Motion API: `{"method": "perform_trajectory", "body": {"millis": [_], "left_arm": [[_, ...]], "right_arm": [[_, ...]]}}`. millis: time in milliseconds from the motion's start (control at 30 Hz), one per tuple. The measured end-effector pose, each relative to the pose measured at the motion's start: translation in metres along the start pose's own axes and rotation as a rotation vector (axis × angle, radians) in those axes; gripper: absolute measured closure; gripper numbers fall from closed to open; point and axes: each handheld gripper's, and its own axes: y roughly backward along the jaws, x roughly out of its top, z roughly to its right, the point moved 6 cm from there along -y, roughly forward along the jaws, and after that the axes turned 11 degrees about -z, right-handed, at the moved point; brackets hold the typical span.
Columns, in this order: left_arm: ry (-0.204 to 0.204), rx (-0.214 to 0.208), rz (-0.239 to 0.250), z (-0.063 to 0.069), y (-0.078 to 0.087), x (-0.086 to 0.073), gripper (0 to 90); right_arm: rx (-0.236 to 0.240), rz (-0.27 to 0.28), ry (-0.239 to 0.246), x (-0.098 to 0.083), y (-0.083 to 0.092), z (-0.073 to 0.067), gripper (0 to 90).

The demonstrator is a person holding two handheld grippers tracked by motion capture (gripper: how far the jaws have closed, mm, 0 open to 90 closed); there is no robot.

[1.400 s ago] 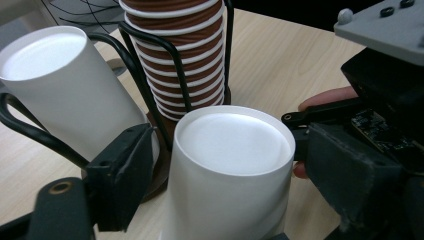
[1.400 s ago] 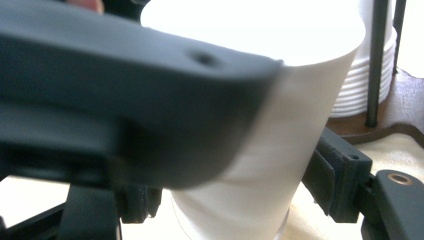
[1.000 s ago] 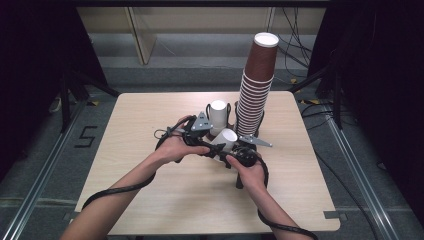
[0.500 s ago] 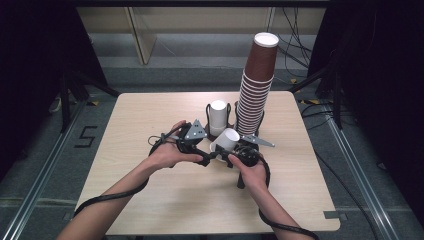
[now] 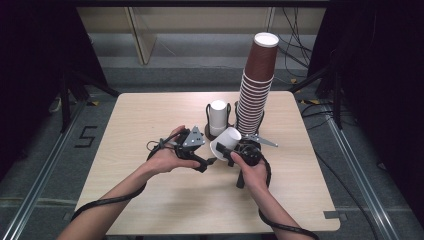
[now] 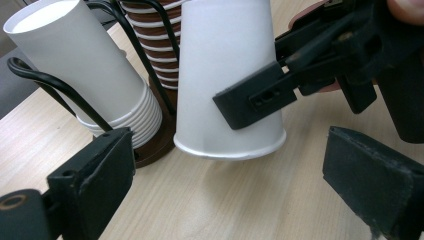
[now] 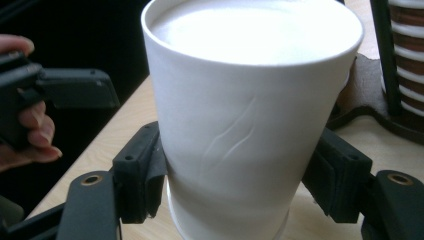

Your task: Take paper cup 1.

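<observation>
Now the left tongs (image 5: pixel 206 161) have opened off the white cup (image 5: pixel 226 142); right tongs (image 5: pixel 226 150) clamp it.

The high view looks forward and down from the near edge of the surface (image 5: pixel 150 200), taking in all four corners. Both gripper views sit low and close, facing the same white cup (image 6: pixel 230 75) from opposite sides.

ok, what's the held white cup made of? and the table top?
White cup: looks like thin matte paper; its wall shows a crease where the right gripper squeezes it. Table top: pale wood-grain surface, probably laminate or plywood, hard to say which.
</observation>
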Motion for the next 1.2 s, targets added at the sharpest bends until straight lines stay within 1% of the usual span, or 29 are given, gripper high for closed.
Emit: {"method": "perform_trajectory", "body": {"millis": [33, 67, 100, 133, 167, 200, 233, 267, 367, 433, 467, 500, 533, 567, 600, 633, 667, 700, 733, 767, 800, 833, 867, 900, 933, 1000, 1067, 1100, 1200], "left_arm": [[-0.017, -0.002, -0.007, 0.000, 0.001, -0.001, 6.1], [-0.020, -0.004, -0.009, 0.001, 0.001, -0.001, 5.9], [-0.020, -0.004, -0.009, 0.001, 0.001, -0.001, 5.8], [-0.009, -0.013, 0.007, 0.003, -0.001, -0.001, 5.7], [-0.009, -0.013, 0.007, 0.003, -0.001, -0.001, 5.6], [-0.013, -0.011, 0.022, 0.004, -0.002, -0.001, 5.4], [-0.013, -0.011, 0.022, 0.004, -0.002, -0.001, 5.3], [-0.014, -0.022, 0.021, 0.005, -0.003, -0.002, 5.0], [-0.021, -0.025, 0.028, 0.007, -0.005, -0.002, 4.5], [-0.025, -0.035, 0.040, 0.010, -0.007, -0.003, 4.0], [-0.039, -0.034, 0.029, 0.010, -0.008, -0.004, 4.0], [-0.043, -0.039, 0.039, 0.012, -0.010, -0.004, 3.6], [-0.045, -0.046, 0.027, 0.012, -0.011, -0.005, 3.6], [-0.045, -0.046, 0.031, 0.013, -0.013, -0.005, 3.6], [-0.034, -0.058, 0.018, 0.015, -0.015, -0.007, 3.5], [-0.029, -0.061, 0.027, 0.016, -0.017, -0.006, 3.5], [-0.032, -0.069, 0.034, 0.016, -0.019, -0.005, 3.5], [-0.032, -0.069, 0.034, 0.016, -0.019, -0.005, 3.5], [-0.029, -0.071, 0.040, 0.017, -0.020, -0.005, 3.5], [-0.028, -0.082, 0.039, 0.018, -0.023, -0.003, 3.5], [-0.028, -0.082, 0.039, 0.018, -0.023, -0.003, 3.5], [-0.027, -0.085, 0.046, 0.019, -0.025, -0.002, 3.5], [-0.048, -0.086, 0.037, 0.018, -0.029, -0.001, 3.5], [-0.048, -0.086, 0.037, 0.018, -0.029, -0.001, 3.6], [-0.028, -0.091, 0.053, 0.019, -0.032, 0.002, 3.6], [-0.026, -0.090, 0.058, 0.018, -0.034, 0.003, 3.8], [-0.027, -0.093, 0.046, 0.017, -0.038, 0.003, 4.0], [-0.024, -0.090, 0.043, 0.016, -0.041, 0.002, 4.4], [-0.023, -0.092, 0.043, 0.014, -0.044, 0.001, 5.2]], "right_arm": [[0.010, 0.002, -0.024, 0.000, 0.000, 0.000, 31.9], [0.033, 0.003, -0.059, 0.001, 0.002, 0.000, 31.9], [0.033, 0.003, -0.059, 0.001, 0.002, 0.000, 31.9], [0.045, 0.003, -0.077, 0.001, 0.004, 0.001, 31.9], [0.055, 0.007, -0.088, 0.002, 0.004, 0.001, 31.9], [0.057, 0.006, -0.087, 0.002, 0.005, 0.002, 31.9], [0.057, 0.006, -0.087, 0.002, 0.005, 0.002, 31.9], [0.065, 0.007, -0.096, 0.001, 0.005, 0.003, 31.9], [0.073, 0.009, -0.105, 0.001, 0.006, 0.004, 31.9], [0.088, 0.009, -0.119, 0.000, 0.007, 0.006, 32.0], [0.088, 0.009, -0.119, 0.000, 0.007, 0.006, 32.0], [0.094, -0.004, -0.145, -0.001, 0.008, 0.005, 32.1], [0.094, -0.004, -0.145, -0.001, 0.008, 0.005, 32.1], [0.090, -0.010, -0.151, -0.001, 0.009, 0.005, 32.1], [0.107, -0.011, -0.156, -0.002, 0.010, 0.005, 32.3], [0.105, -0.017, -0.179, -0.003, 0.010, 0.004, 32.3], [0.124, -0.039, -0.245, -0.004, 0.011, -0.001, 32.5], [0.105, -0.014, -0.167, -0.003, 0.010, 0.004, 32.6], [0.106, -0.018, -0.179, -0.004, 0.011, 0.004, 32.6], [0.118, -0.030, -0.209, -0.005, 0.012, 0.001, 32.7], [0.118, -0.030, -0.209, -0.005, 0.012, 0.001, 32.7], [0.116, -0.023, -0.192, -0.005, 0.012, 0.003, 32.7], [0.137, -0.050, -0.252, -0.006, 0.014, -0.003, 32.7], [0.137, -0.050, -0.252, -0.006, 0.014, -0.003, 32.7], [0.116, -0.023, -0.186, -0.006, 0.012, 0.003, 32.7], [0.125, -0.026, -0.182, -0.006, 0.012, 0.002, 32.8], [0.123, -0.026, -0.183, -0.006, 0.012, 0.002, 32.8], [0.119, -0.021, -0.166, -0.006, 0.012, 0.003, 32.8], [0.119, -0.023, -0.162, -0.007, 0.012, 0.003, 32.9]]}}
